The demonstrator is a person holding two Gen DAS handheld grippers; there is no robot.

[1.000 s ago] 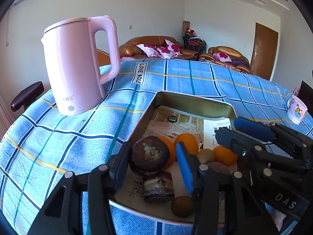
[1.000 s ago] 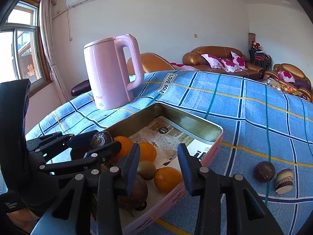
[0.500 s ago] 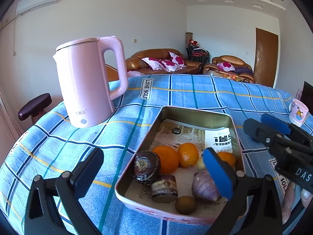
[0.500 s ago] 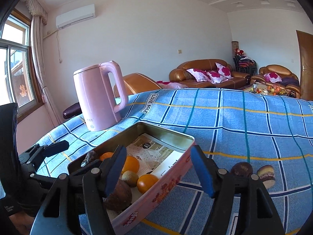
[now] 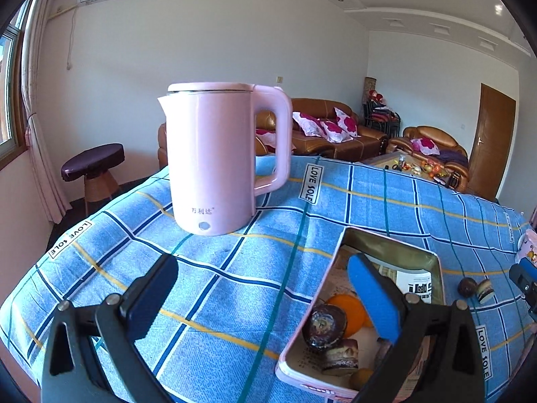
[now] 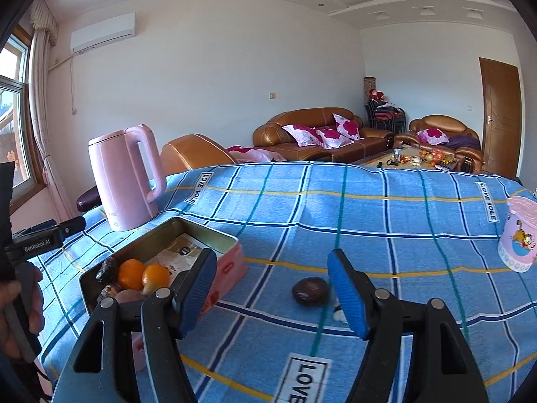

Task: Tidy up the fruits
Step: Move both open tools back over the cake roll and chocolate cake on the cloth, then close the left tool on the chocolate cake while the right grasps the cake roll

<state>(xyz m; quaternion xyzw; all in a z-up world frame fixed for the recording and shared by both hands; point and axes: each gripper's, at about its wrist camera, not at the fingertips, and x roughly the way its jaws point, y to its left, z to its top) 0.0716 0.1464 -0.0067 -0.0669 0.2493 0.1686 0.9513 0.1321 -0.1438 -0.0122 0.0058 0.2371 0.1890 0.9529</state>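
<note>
An open pink tin (image 5: 389, 240) (image 6: 204, 230) on the blue checked cloth holds oranges (image 5: 349, 307) (image 6: 131, 273), a dark round fruit (image 5: 324, 325), a cut piece (image 5: 339, 356) and a kiwi (image 5: 362, 377). My left gripper (image 5: 261, 299) stands wide open and empty, above the cloth to the tin's left, its right finger over the tin. On the cloth right of the tin lie a dark round fruit (image 6: 310, 291) (image 5: 467, 287) and a cut piece (image 5: 485, 290). My right gripper (image 6: 272, 294) is open and empty. That dark fruit lies just ahead between its fingers, untouched.
A tall pink kettle (image 5: 214, 158) (image 6: 124, 178) stands behind the tin at the left. A pink cartoon cup (image 6: 518, 238) sits at the cloth's far right. A person's hand (image 6: 16, 302) holds the left gripper's handle. A stool (image 5: 92, 161) and sofas stand beyond the table.
My left gripper let go of the dark fruit in the tin, opened wide and drew back up and left. My right gripper opened and swung right from the tin to the loose dark fruit.
</note>
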